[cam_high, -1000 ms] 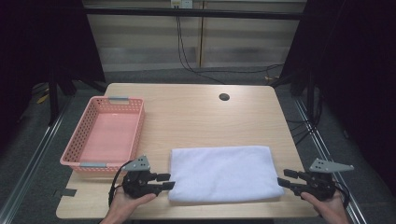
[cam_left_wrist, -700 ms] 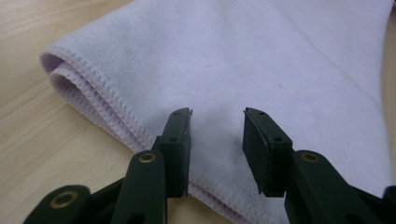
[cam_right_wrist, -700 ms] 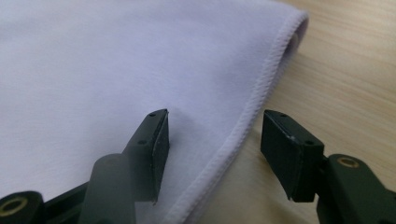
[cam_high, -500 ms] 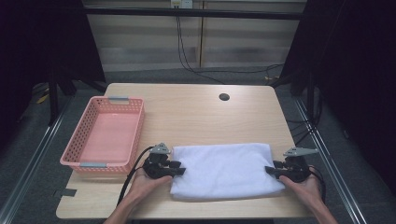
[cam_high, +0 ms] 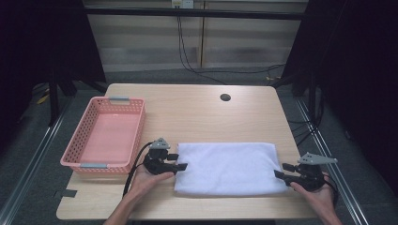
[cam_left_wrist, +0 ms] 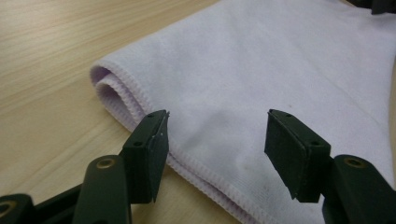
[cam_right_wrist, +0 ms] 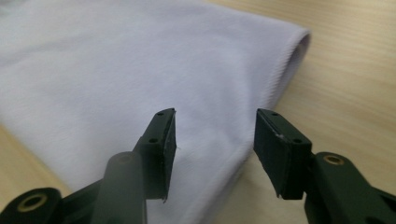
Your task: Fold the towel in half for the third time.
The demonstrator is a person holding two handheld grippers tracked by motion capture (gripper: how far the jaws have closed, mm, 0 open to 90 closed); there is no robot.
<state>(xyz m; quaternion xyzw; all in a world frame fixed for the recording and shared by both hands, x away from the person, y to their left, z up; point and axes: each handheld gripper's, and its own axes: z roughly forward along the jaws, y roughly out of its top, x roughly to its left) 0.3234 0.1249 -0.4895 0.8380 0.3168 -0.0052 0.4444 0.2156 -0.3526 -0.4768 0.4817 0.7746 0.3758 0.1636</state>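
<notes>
Towel (cam_high: 226, 168), white and folded into a flat oblong, lies on the near half of the wooden bench (cam_high: 197, 112), its long side running left to right. Just left of it, apart from it, stands a pink basket (cam_high: 104, 136) with grey handles at its two ends. A small dark hole (cam_high: 225, 97) sits in the bench top near the far edge.

At the towel's left end the left tool (cam_high: 183, 166) is held low in the person's left hand (cam_high: 148, 180), pointing toward the cloth. In the left gripper view the left tool (cam_left_wrist: 215, 140) has its jaws apart, having just been opening, with the folded, stitched edge of the towel (cam_left_wrist: 280, 74) lying between and beneath them; the pads do not press on it. The rolled corner of the fold shows just beyond the left jaw.

At the towel's right end the right tool (cam_high: 278, 174) is held in the right hand (cam_high: 319, 197), also low and pointing at the cloth. In the right gripper view the right tool (cam_right_wrist: 215, 140) has its jaws apart too, having just been opening, straddling the near corner edge of the towel (cam_right_wrist: 140, 70) without clamping it; bare wood shows to the right of that edge.
</notes>
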